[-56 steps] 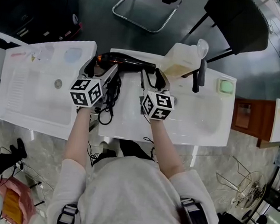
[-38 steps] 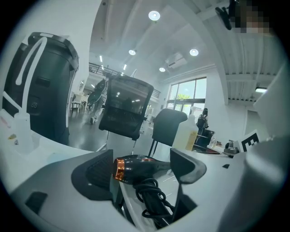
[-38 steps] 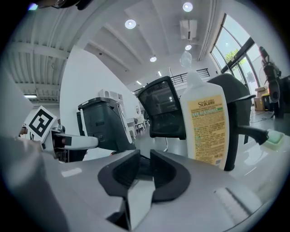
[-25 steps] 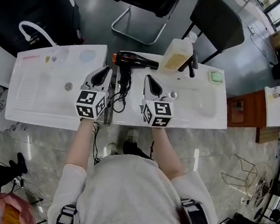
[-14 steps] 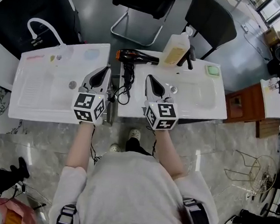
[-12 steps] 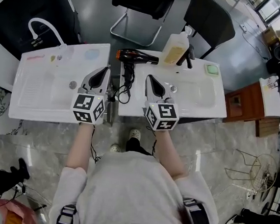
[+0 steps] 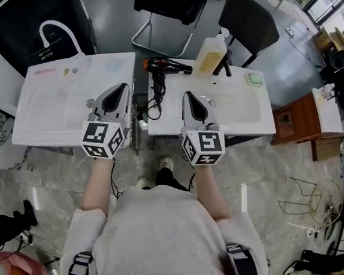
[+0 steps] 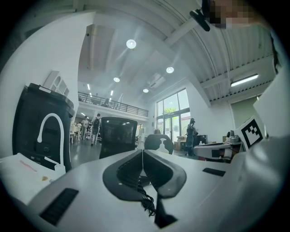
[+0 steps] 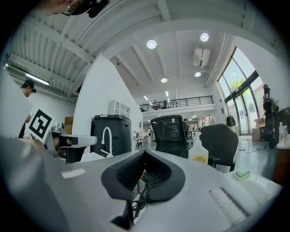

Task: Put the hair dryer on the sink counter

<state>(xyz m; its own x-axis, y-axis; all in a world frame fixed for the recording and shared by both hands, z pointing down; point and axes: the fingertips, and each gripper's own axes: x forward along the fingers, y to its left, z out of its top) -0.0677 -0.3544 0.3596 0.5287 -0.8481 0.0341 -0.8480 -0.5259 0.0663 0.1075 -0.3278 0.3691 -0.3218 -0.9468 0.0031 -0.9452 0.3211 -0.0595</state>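
Observation:
The black hair dryer [image 7: 168,66], with an orange rear end, lies on the back edge of the right-hand white sink counter [image 7: 246,120]. Its handle points toward me and its black cord [image 7: 154,104] is bunched at the counter's left edge. My left gripper [image 7: 120,88] and right gripper [image 7: 188,97] hover shut and empty, side by side, well short of the dryer and above the counter's front. In the left gripper view the left gripper's [image 8: 142,154] jaws meet with nothing between them. It is the same for the right gripper [image 9: 144,156] in its own view. Both views hide the dryer behind the jaws.
A yellowish pump bottle [image 7: 209,51] and a black faucet [image 7: 225,63] stand right of the dryer, with a green soap [image 7: 254,79] beyond. A second white sink [image 7: 48,107] with a white faucet [image 7: 52,32] lies left. Two chairs stand behind, and a wooden cabinet [image 7: 293,121] at right.
Both grippers have drawn back from the hair dryer toward me and risen. The dryer stays lying on the counter, and both grippers stay shut.

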